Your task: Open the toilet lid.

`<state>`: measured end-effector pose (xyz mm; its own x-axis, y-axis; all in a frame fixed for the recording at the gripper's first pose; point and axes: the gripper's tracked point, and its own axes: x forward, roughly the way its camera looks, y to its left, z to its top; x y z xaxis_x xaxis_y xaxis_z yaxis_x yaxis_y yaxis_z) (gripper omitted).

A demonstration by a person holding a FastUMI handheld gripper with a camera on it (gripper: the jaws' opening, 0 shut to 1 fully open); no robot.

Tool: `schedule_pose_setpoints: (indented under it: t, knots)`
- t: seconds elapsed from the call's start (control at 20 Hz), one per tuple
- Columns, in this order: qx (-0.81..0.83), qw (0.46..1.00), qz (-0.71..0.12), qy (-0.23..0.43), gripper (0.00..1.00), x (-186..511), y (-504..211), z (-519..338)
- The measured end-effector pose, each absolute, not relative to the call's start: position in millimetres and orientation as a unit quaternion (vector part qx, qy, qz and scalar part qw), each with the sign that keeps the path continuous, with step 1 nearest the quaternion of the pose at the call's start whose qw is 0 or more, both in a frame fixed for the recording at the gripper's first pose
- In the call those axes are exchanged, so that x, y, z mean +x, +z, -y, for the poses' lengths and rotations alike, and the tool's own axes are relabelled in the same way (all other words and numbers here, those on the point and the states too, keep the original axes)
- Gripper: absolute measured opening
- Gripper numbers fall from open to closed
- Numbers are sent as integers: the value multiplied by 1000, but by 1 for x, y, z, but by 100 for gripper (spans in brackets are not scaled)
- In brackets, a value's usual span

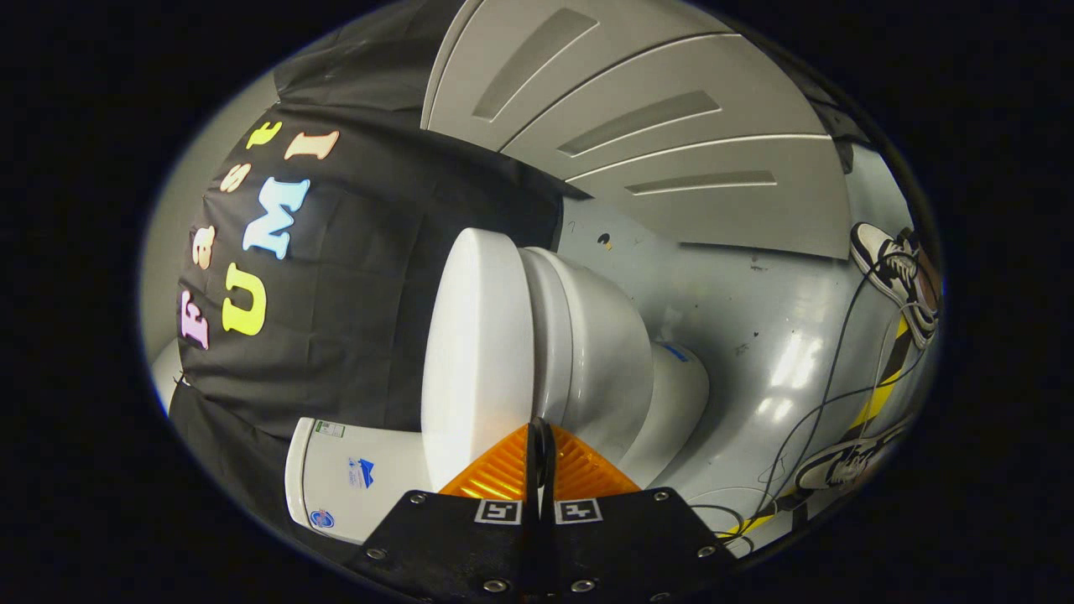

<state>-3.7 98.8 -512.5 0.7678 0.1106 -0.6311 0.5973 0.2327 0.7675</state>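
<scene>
Even, moderately bright illumination is provided. Bright glare patches are seen on the glossy grey floor (pixel 789 361) to the right. Strong fisheye curvature is introduced toward the edges. The closed gripper (pixel 539 453) is rendered slightly soft.

grey floor (pixel 755 319) carries the white toilet (pixel 587 352), black cables (pixel 831 394) and two sneakers (pixel 894 268).

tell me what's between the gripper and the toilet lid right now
Nothing: in the gripper view the gripper, fingers closed together, reaches right up to the edge of the toilet lid, which is down on the bowl.
</scene>
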Motion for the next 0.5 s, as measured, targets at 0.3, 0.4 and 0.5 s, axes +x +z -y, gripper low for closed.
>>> schedule_pose_setpoints:
  t: [0.3,0.4,0.5]
  knots:
    - [595,724,-296,-187,0,-3,-501,-101]
    - [577,735,-305,-184,0,-2,-496,-100]
    - [566,741,-310,-184,0,-2,-492,-100]
